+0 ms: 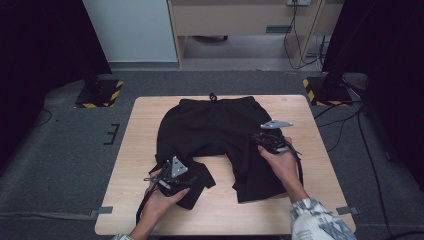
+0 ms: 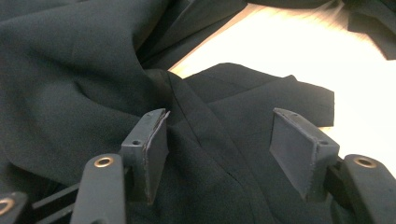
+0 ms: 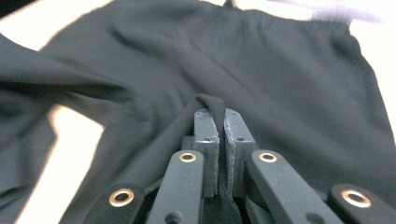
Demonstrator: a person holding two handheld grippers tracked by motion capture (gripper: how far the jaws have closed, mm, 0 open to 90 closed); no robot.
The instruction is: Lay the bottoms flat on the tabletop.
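Observation:
Black shorts lie spread on the light wooden table, waistband toward the far edge, with its drawstring loop at the top. The left leg is crumpled near the front. My left gripper rests over that leg; in the left gripper view the left gripper stands open, with wrinkled cloth lying under and between the pads. My right gripper is over the right leg; in the right gripper view the right gripper is shut on a pinched fold of the shorts.
Two stand bases with yellow-black stripes sit on the grey floor beyond the table, one at the left and one at the right. Cables trail on the floor at the right. Bare tabletop shows in front of the shorts.

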